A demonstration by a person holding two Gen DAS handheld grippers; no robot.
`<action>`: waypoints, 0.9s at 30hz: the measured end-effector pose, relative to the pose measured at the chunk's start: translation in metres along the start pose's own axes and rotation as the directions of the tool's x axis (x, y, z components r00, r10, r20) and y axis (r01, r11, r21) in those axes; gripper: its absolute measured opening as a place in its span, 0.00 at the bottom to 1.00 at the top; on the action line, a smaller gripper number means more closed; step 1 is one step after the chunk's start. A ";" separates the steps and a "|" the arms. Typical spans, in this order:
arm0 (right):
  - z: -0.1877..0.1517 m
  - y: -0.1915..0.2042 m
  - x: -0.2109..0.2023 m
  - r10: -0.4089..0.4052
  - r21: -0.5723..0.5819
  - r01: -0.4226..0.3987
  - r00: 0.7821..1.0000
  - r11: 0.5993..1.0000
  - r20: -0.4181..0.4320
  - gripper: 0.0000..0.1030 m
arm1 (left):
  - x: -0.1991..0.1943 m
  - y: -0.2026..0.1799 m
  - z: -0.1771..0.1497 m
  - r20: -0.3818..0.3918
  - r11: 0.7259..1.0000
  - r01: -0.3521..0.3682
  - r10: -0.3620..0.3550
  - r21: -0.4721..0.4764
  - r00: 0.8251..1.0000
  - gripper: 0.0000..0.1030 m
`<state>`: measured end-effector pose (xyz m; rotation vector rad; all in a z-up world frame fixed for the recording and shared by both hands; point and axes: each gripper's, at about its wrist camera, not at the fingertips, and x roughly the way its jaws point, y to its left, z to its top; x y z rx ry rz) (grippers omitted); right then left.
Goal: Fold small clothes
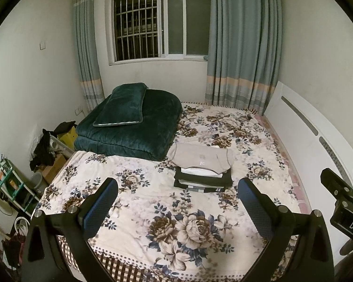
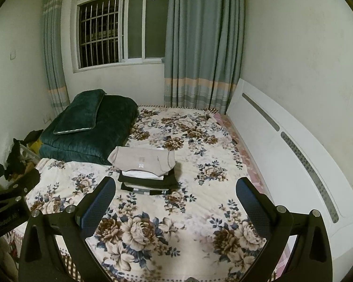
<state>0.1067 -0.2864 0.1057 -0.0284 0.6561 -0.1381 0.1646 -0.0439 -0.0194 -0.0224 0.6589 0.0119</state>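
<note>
Left wrist view: left gripper held above the near part of the bed, jaws spread wide, nothing between the blue pads. It points across the floral bedsheet toward the stack of folded clothes, which sits mid-bed, well ahead of the fingertips and apart from them. Top piece is a beige garment, folded but a bit wider than the stack, edges overhanging; under it a white layer, then dark ones. Stack lies just beside the folded dark green quilt, green pillow on top, pushed to the far left corner, likely to free sheet space for folding. Right gripper shows partly at the right edge; only one dark finger and a blue tip visible there. No loose unfolded garment visible on the sheet. White headboard along the right side, window with curtains behind, clutter on the floor at left.

Right wrist view: right gripper also hovers over the near sheet, jaws wide apart and empty. Stack of folded clothes ahead and slightly left, beige garment on top, not touched. Left gripper body intrudes at the left edge. Quilt and pillow far left, headboard right.

Judgement: both tools empty and backed off, all visible pieces stacked, so folding looks at or near its end, or between garments.
</note>
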 end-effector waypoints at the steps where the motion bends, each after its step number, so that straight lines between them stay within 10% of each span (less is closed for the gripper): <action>1: -0.002 -0.001 0.000 0.000 -0.002 0.000 1.000 1.000 0.000 1.00 | -0.001 0.000 0.000 0.001 1.000 -0.001 0.001 0.000 1.000 1.00; 27: 0.003 0.011 -0.002 0.003 0.003 -0.003 1.000 1.000 -0.002 1.00 | -0.011 -0.008 0.015 0.017 1.000 -0.011 0.011 0.008 1.000 1.00</action>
